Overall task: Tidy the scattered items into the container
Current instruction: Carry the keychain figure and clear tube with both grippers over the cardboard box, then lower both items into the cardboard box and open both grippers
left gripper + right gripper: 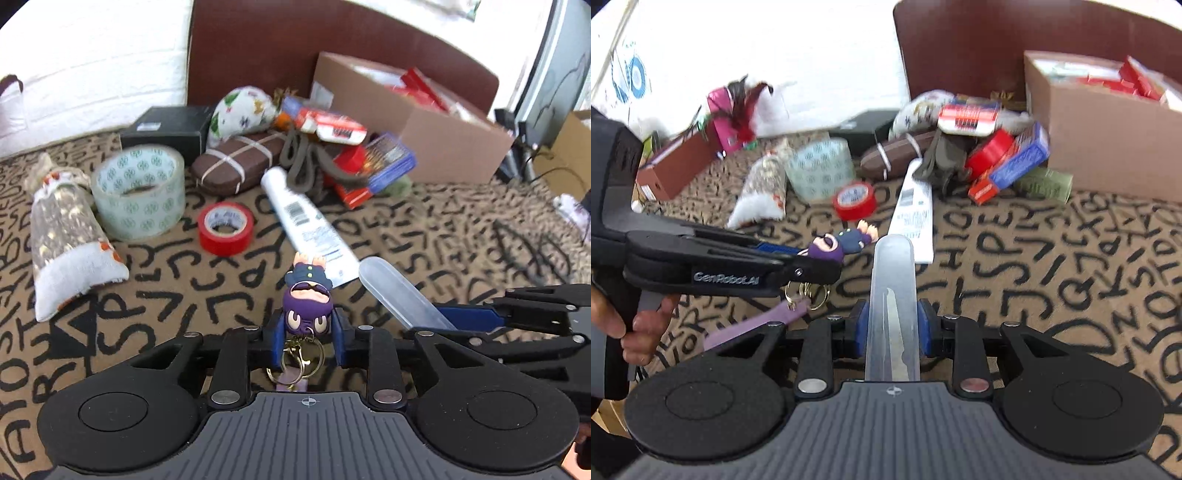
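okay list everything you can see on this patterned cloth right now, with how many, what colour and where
cardboard box: one, brown, far right, red packs inside
black box: one, far left of the pile
clear tape roll: one, green print, left
red tape roll: one, beside the clear roll
fabric pouches: two, white patterned, one at left, one on the pile
brown case: one, white bands, centre
white tube: one, lying in front of the pile
red and blue packets: several, heaped by the cardboard box
keychain figure: one, purple, in the left hand-held gripper
clear plastic case: one, holding a blade, in the right hand-held gripper
hand: one, on the left gripper's handle
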`<state>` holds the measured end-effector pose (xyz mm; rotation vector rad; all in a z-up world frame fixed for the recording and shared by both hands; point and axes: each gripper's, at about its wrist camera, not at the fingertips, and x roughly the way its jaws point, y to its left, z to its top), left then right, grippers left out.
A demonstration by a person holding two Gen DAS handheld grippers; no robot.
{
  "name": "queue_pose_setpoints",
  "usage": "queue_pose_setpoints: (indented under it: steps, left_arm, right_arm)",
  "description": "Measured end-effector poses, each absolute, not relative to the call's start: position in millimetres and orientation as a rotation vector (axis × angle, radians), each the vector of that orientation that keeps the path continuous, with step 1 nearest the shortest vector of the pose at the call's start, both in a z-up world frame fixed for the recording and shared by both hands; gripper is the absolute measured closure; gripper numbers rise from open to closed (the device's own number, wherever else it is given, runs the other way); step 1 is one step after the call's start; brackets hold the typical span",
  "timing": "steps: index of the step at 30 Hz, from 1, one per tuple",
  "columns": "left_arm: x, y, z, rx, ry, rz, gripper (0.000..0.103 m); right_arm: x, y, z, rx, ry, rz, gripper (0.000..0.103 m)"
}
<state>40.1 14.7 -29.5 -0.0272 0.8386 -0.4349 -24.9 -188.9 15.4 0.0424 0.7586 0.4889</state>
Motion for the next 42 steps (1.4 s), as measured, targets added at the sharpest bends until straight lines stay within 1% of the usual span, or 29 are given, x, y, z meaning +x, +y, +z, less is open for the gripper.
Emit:
queue_pose_setpoints:
  steps: [8, 18, 31, 36, 42]
  left_arm:
    - [36, 7, 9, -0.062, 0.781, -0.496, 0.079]
    - [52, -23, 56, -0.058, 0.705, -0.587, 0.079]
    - [106, -82, 129, -0.074, 0.607, -0.677, 0.079]
    - [132, -102, 157, -0.109, 0.6, -0.697, 0.079]
    - [159, -134, 186, -0.078, 0.551, -0.665, 0.079]
  right_arm:
    - [-25, -206, 44, 0.106, 0.689, 0.513, 0.072]
    - [-22, -236, 66, 0.082, 0.599, 0.435, 0.072]
    - [2, -283, 107, 0.056, 0.463, 0.337, 0.072]
    - [23, -304, 124, 0.062, 0.432, 0.305, 0.072]
    - [54, -325, 146, 0.019, 0.389, 0.249, 0.072]
